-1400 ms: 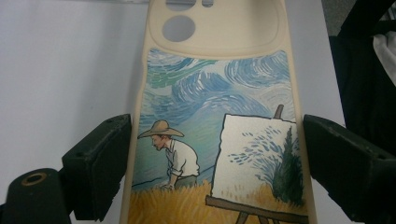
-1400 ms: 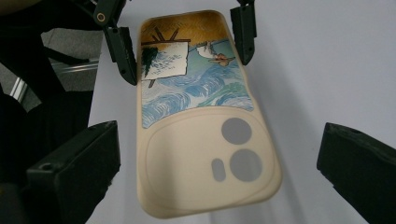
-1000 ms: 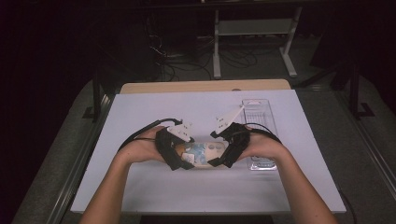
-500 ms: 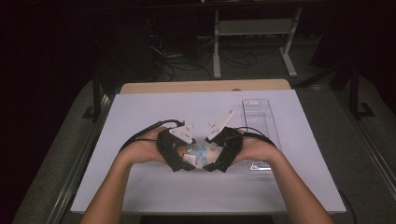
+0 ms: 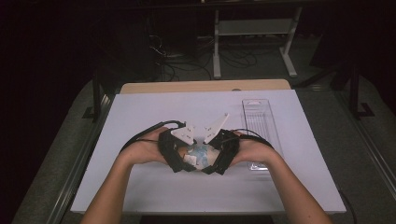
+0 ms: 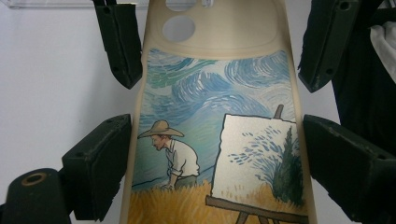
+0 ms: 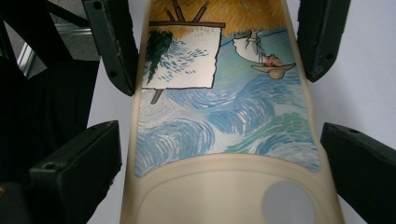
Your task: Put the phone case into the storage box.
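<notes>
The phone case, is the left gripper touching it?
Touching. In the left gripper view, the jaws of the left gripper press both edges of the phone case.

The phone case (image 6: 215, 116) is cream-edged, its back printed with swirling blue sky, a man in a straw hat in a yellow field, and a white canvas on an easel. Round camera holes pierce its cream end, which points right. It lies lengthwise left to right, printed side up, near the middle of the bench (image 5: 154, 107).
</notes>
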Tool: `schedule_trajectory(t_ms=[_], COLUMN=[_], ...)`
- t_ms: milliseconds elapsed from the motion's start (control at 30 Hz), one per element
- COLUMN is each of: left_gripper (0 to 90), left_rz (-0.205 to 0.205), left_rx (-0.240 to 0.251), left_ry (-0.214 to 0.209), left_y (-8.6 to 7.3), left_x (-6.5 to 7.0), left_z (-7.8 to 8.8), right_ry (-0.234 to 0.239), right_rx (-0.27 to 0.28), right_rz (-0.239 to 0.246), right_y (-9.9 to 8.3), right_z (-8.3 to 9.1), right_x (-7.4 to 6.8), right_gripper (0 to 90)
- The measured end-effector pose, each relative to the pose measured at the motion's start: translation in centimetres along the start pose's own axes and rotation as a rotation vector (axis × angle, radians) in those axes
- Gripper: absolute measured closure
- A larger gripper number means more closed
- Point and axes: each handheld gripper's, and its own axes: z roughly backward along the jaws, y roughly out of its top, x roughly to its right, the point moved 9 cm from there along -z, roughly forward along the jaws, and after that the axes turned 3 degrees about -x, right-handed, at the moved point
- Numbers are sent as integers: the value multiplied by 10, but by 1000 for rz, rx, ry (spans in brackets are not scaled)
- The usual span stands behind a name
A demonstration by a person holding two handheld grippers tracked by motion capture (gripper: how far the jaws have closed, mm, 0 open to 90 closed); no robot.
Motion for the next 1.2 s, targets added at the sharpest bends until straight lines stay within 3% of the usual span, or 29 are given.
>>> schedule_trajectory(t_ms=[200,833,900,967,1033,1200], left_gripper=[108,107,105,103,101,52], left_rz=[7,-10,10,-3,19,17], left_rx=[0,-7,12,-8,-6,-3], left_ry=[-3,3,9,6,-3,24], left_y=[0,0,1,-2,-3,-3], left_x=[1,1,2,1,3,1], left_z=[0,-2,-4,-5,-7,-7], right_ry=[4,-18,-15,-16,-15,-15], right_rx=[-1,-28,-29,-35,-40,-43], right_rz=[4,26,24,26,24,16], right_y=[0,-3,-3,-4,-4,-5], right_z=[0,-3,-4,-5,-5,-5], right_x=[-1,0,0,0,-1,0], right_gripper=[58,96,97,97,97,97])
